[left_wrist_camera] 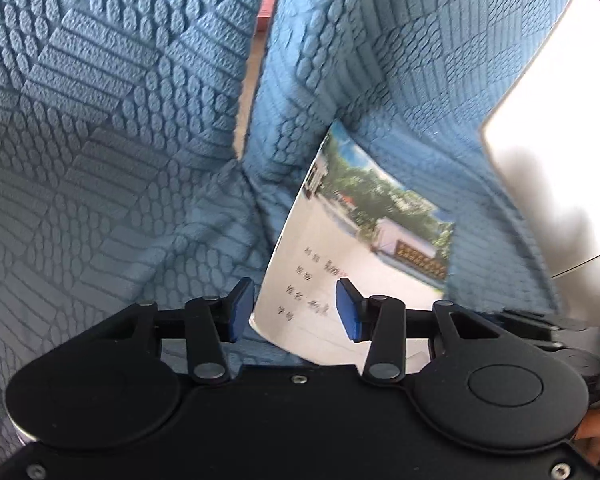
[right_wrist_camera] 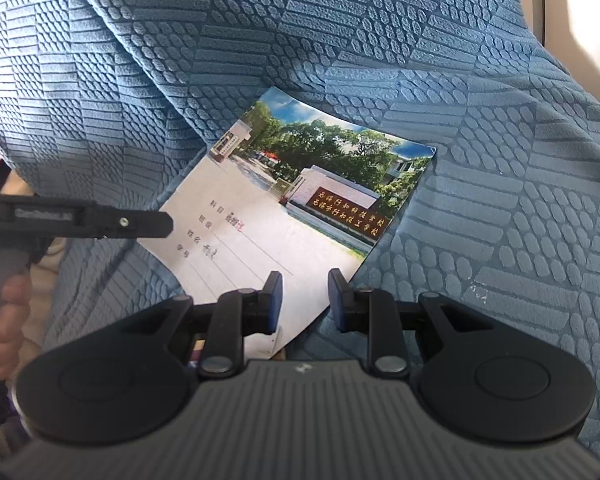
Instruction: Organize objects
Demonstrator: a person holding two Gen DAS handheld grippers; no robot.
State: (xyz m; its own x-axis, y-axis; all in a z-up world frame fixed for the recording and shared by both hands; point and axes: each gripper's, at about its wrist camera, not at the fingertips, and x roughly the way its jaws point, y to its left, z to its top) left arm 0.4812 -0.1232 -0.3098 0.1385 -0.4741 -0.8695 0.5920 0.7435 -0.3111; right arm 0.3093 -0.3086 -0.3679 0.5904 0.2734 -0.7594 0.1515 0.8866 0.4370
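A notebook [right_wrist_camera: 292, 216] with a photo cover (trees, a gate and a sign with gold lettering) lies on blue patterned fabric [right_wrist_camera: 480, 160], its far corner tucked under a fold of the cloth. The left gripper [left_wrist_camera: 296, 310] hovers over its near left edge, jaws partly apart and pressing nothing. The right gripper [right_wrist_camera: 304, 300] sits over the near right edge, jaws narrow, gripping nothing.

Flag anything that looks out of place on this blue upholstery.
The notebook with a school photo on its cover sits askew, its top edge tucked under a fold of the blue textured cushion, wedged into the seam rather than lying flat. Nothing looks damaged or spilled.
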